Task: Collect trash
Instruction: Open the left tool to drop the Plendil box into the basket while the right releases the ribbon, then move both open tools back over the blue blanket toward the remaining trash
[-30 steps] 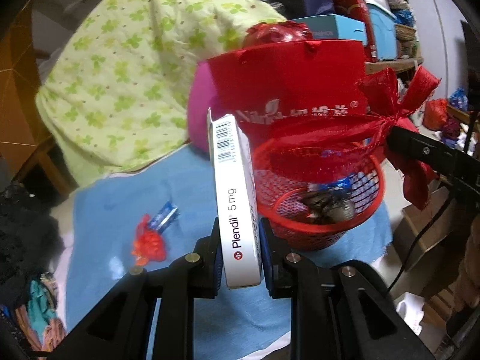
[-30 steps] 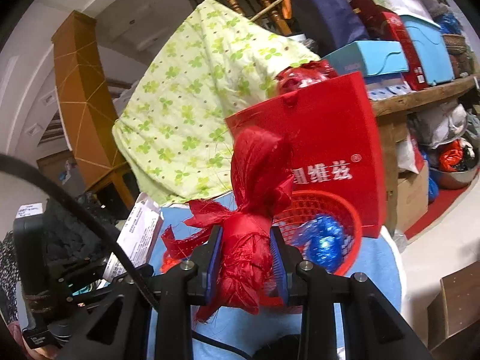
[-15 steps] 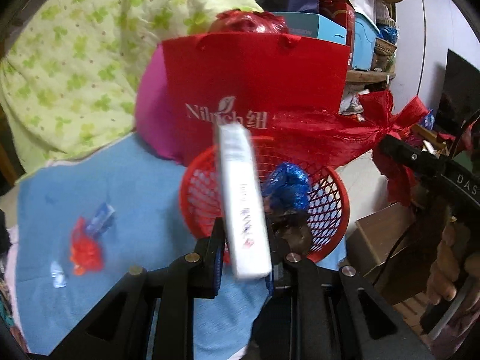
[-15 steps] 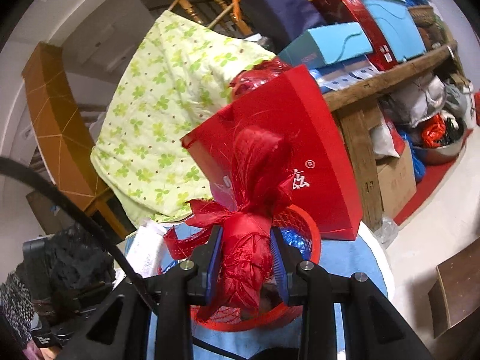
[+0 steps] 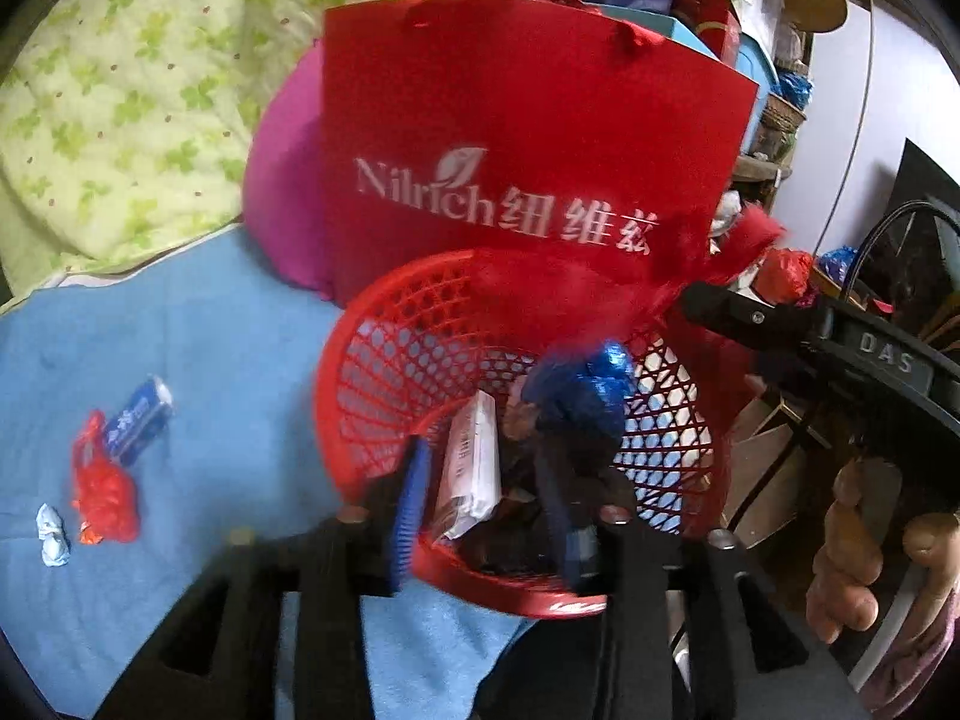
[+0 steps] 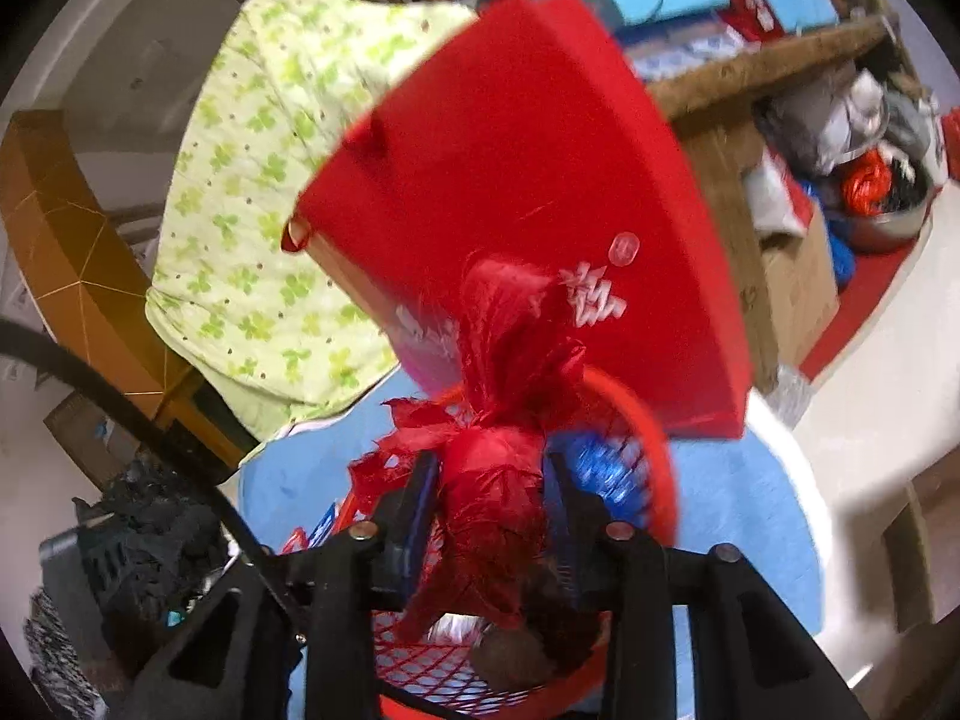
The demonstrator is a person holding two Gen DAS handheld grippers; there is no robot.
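Observation:
A red mesh basket (image 5: 384,372) stands on a blue cloth (image 5: 198,354) in front of a red paper bag (image 5: 516,138). My left gripper (image 5: 486,498) is open right over the basket, and the white Plendil box (image 5: 471,468) lies inside it beside a blue foil ball (image 5: 594,384). My right gripper (image 6: 489,498) is over the basket (image 6: 654,450) with a crumpled red plastic wrapper (image 6: 498,456) between its fingers; the jaws look slightly parted and the view is blurred.
On the blue cloth to the left lie a red wrapper (image 5: 102,486), a blue-and-white wrapper (image 5: 138,420) and a small pale wrapper (image 5: 51,534). A green floral quilt (image 5: 120,90) and a magenta cushion (image 5: 288,180) are behind. Shelves and boxes (image 6: 798,252) are at right.
My left gripper has opened and the Plendil box has dropped into the basket. My right gripper has moved down over the basket with the red wrapper, and its fingers have spread.

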